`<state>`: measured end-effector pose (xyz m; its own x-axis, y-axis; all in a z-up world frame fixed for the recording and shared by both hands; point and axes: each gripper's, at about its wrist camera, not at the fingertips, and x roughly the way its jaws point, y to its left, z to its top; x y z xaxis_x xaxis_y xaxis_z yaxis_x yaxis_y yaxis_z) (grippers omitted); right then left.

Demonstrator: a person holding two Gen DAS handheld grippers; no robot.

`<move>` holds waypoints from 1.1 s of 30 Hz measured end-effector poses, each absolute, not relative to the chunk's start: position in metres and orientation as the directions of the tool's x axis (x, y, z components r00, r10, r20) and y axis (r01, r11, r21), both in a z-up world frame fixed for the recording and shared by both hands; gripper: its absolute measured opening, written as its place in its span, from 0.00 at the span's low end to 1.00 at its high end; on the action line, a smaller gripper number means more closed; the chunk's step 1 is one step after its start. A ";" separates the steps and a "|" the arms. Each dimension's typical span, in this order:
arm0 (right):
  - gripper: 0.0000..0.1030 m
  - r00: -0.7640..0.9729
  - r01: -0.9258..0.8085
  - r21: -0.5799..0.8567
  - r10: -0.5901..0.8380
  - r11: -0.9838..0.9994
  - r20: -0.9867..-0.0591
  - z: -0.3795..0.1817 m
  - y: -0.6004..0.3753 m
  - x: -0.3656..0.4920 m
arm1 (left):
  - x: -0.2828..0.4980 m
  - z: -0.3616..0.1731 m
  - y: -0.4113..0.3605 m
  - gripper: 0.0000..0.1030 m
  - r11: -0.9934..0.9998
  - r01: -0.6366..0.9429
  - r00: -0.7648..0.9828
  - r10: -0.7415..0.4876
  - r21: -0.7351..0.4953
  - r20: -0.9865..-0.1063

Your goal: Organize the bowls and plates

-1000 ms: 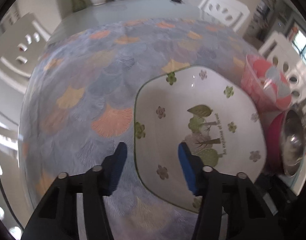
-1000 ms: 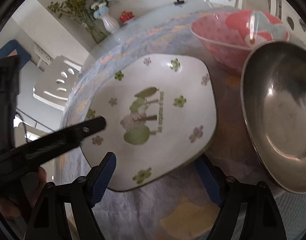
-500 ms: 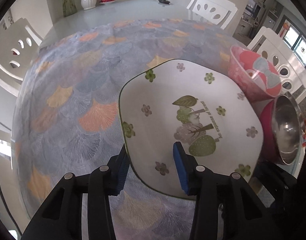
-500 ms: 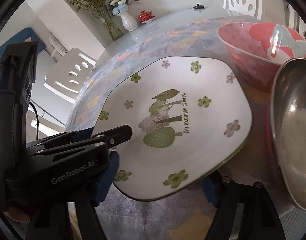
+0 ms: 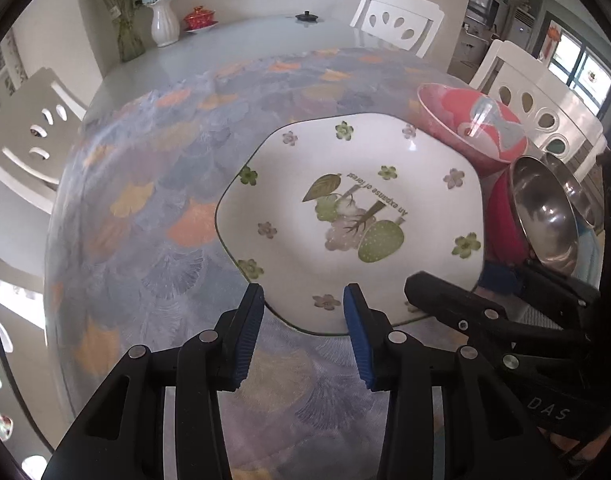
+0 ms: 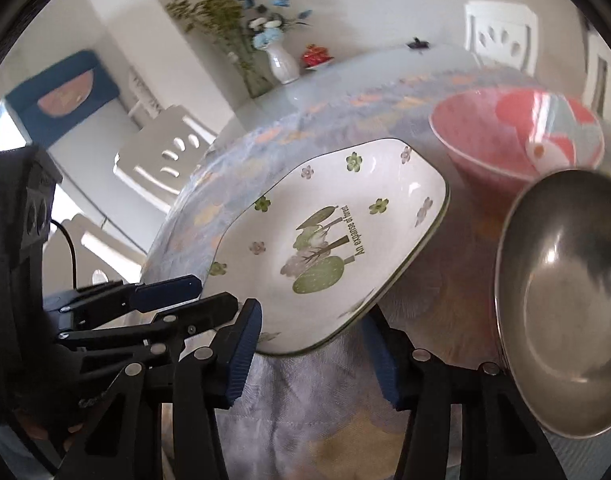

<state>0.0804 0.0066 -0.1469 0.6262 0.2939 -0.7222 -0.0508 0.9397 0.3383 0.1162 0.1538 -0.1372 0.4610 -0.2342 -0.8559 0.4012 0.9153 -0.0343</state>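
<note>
A white hexagonal plate [image 5: 357,216] with a tree print and small flowers lies on the patterned tablecloth; in the right wrist view [image 6: 337,248] it looks tilted up. My left gripper [image 5: 303,312] is open, its blue pads at the plate's near rim, not clamped. My right gripper [image 6: 313,332] is open, its fingers straddling the plate's near edge. A pink bowl [image 5: 473,128] stands behind the plate. A steel bowl [image 5: 545,216] sits at the right, on something red.
The round table has a blue and orange cloth [image 5: 153,208]. A white vase with flowers [image 5: 163,24] and a small red pot [image 5: 199,20] stand at the far edge. White chairs [image 5: 397,20] ring the table.
The left gripper has pulled back and slid right along the plate's near rim, with its jaws still open. The right gripper has come in under the near edge, and the plate looks more tilted.
</note>
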 end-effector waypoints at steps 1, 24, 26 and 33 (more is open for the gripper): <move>0.47 0.608 -0.027 0.357 0.299 0.934 -0.736 -0.152 0.003 0.082 | 0.119 -0.137 0.153 0.39 0.924 0.380 0.464 -0.227 -0.040 -0.856; 0.66 0.579 0.055 0.334 0.242 0.941 -0.778 -0.168 0.007 0.095 | 0.211 -0.172 0.130 0.66 0.907 0.420 0.402 -0.221 -0.035 -0.888; 0.62 0.572 0.043 0.317 0.237 0.947 -0.785 -0.168 0.011 0.099 | 0.207 -0.171 0.135 0.59 0.903 0.427 0.403 -0.231 -0.042 -0.886; 0.48 0.578 0.052 0.348 0.256 0.936 -0.775 -0.168 0.002 0.100 | 0.182 -0.166 0.142 0.42 0.884 0.465 0.391 -0.247 -0.042 -0.887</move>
<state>0.0998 0.0022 -0.1680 0.5777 0.2561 -0.7750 0.0524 0.9359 0.3483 0.1817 0.1422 -0.1665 0.3906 -0.2471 -0.8867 0.4647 0.8845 -0.0418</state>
